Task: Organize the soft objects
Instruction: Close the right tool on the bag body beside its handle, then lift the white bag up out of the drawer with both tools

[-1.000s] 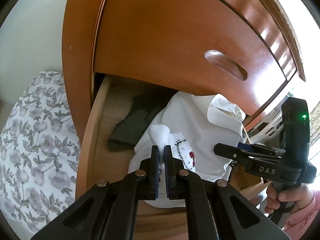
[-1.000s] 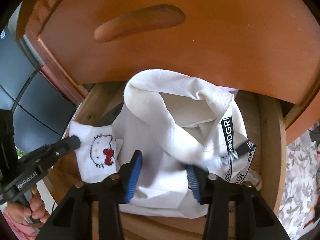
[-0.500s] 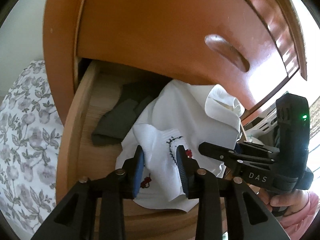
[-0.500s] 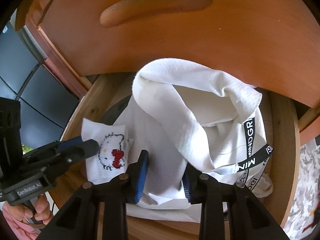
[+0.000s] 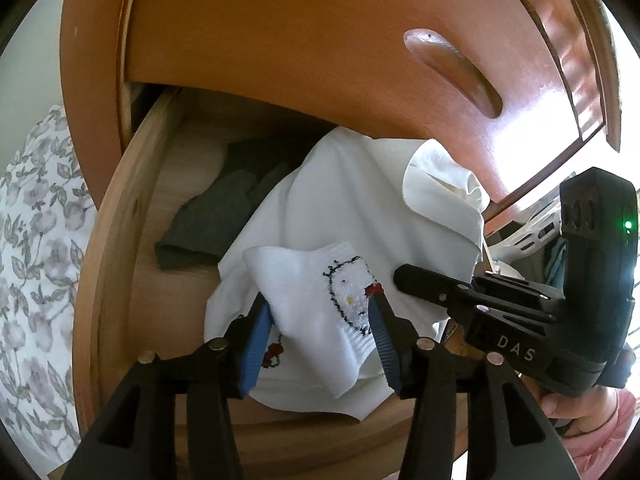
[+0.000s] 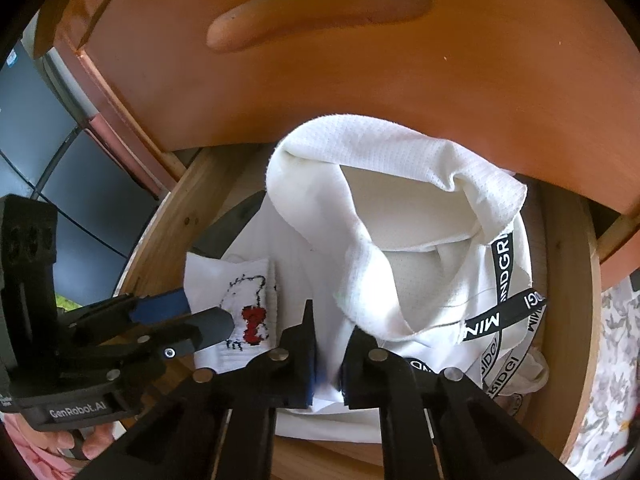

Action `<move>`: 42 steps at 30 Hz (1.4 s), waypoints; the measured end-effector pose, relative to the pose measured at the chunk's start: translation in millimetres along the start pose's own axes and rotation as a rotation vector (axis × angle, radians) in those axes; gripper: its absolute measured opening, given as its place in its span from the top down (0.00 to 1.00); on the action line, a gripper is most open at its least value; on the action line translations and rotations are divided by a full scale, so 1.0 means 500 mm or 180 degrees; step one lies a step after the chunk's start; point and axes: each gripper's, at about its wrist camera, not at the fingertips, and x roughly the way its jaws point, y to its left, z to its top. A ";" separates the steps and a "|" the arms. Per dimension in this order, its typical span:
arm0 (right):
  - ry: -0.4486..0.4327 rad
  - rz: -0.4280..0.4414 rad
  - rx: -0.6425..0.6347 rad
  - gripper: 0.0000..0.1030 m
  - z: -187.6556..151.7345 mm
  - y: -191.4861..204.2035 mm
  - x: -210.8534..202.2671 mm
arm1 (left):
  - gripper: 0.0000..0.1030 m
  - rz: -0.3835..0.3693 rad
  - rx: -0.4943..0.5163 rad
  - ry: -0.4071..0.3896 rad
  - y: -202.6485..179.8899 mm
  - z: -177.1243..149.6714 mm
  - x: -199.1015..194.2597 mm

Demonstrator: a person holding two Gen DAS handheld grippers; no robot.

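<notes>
Left tool spread wide around the cat-print sock; right tool pinching white shirt. Lift gently, clearing the drawer above.

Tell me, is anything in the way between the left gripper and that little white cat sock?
Nothing visible. The left gripper is open, with the cat sock already lying between its blue pads, on top of the white shirt in the open drawer.

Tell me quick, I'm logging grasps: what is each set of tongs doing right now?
Left tongs: open, around the white sock.
Right tongs: closed on the white shirt.
</notes>
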 end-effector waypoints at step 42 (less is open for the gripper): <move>-0.0470 0.0658 0.0145 0.94 -0.103 -0.041 -0.213 | 0.92 0.0183 -0.0171 -0.0724 0.024 -0.016 -0.144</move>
